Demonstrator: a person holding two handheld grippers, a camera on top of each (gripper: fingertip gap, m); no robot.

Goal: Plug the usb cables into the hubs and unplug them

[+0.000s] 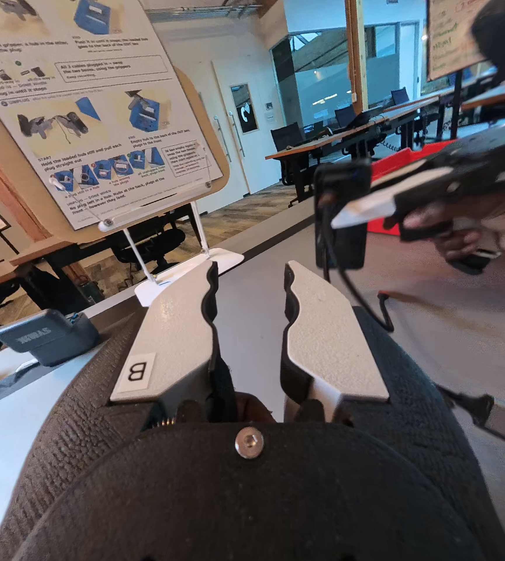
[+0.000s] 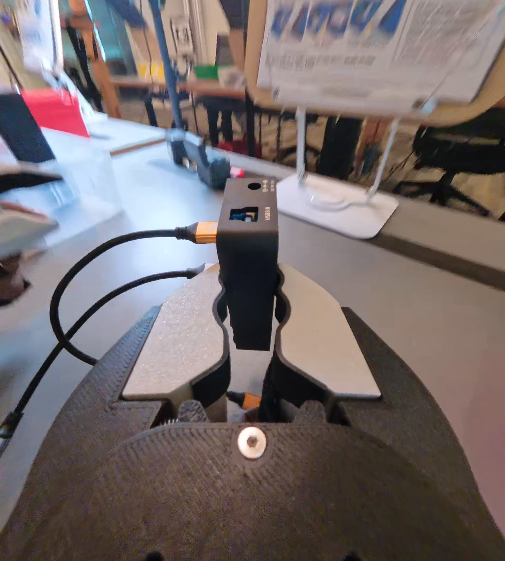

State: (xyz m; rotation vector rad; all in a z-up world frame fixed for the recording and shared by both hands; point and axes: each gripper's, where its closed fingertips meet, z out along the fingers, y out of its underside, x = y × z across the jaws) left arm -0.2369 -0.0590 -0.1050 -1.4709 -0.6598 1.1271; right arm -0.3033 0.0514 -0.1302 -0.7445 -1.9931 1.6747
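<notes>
My right gripper (image 2: 249,282) is shut on a black USB hub (image 2: 248,239) and holds it upright above the grey table. A black cable with a gold plug (image 2: 204,232) sits in the hub's left side, and a second black cable (image 2: 141,282) enters lower down. A blue port on the hub's top face is empty. My left gripper (image 1: 249,273) is open and empty, its jaws well apart. In the left wrist view the same hub (image 1: 342,212) hangs in the other gripper (image 1: 397,197) at the upper right, cables trailing down.
A grey hub (image 1: 47,334) lies at the left in a white tray (image 1: 2,425). An instruction board on a white stand (image 1: 190,273) stands at the table's far edge. A red bin (image 1: 397,170) is behind at the right. A person's hand (image 1: 473,224) holds the other gripper.
</notes>
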